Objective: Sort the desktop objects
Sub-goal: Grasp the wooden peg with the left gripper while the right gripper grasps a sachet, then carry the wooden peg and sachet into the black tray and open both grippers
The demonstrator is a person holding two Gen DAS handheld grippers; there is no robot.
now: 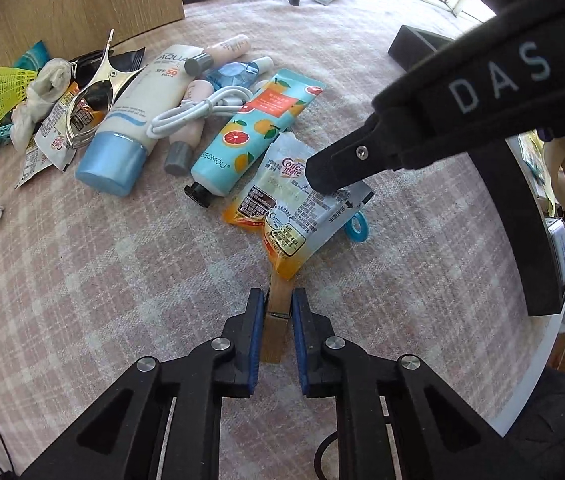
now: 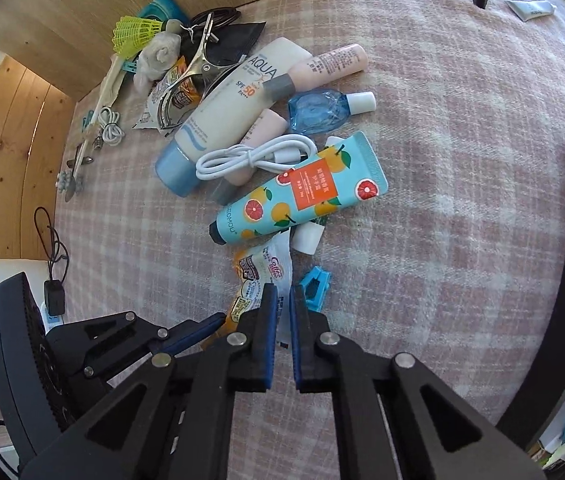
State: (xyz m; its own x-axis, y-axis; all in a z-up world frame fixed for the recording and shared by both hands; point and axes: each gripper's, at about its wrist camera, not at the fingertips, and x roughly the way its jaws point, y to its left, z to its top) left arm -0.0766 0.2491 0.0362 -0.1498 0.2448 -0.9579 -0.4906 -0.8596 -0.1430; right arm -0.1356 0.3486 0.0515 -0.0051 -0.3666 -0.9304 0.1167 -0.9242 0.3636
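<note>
A bundle of Coffee mate sachets (image 1: 282, 216) lies on the pink checked cloth, pinched at its near end by a wooden clothespin (image 1: 275, 336). My left gripper (image 1: 278, 296) is shut on that clothespin, a blue pad pressed against each side. My right gripper (image 1: 324, 178) comes in from the upper right with its tip on the top sachet. In the right wrist view its jaws (image 2: 282, 292) are shut on the white edge of that sachet (image 2: 278, 272). The left gripper (image 2: 202, 328) shows low on the left there.
Behind the sachets lie a grapefruit-print tube (image 1: 258, 128), a white sunscreen tube (image 1: 138, 112), a coiled white cable (image 1: 198, 110), small bottles and a metal clamp (image 1: 94, 88). A blue clip (image 2: 314, 284) lies beside the sachets. A wooden box (image 1: 62, 0) stands far left, a black frame (image 1: 522, 220) at right.
</note>
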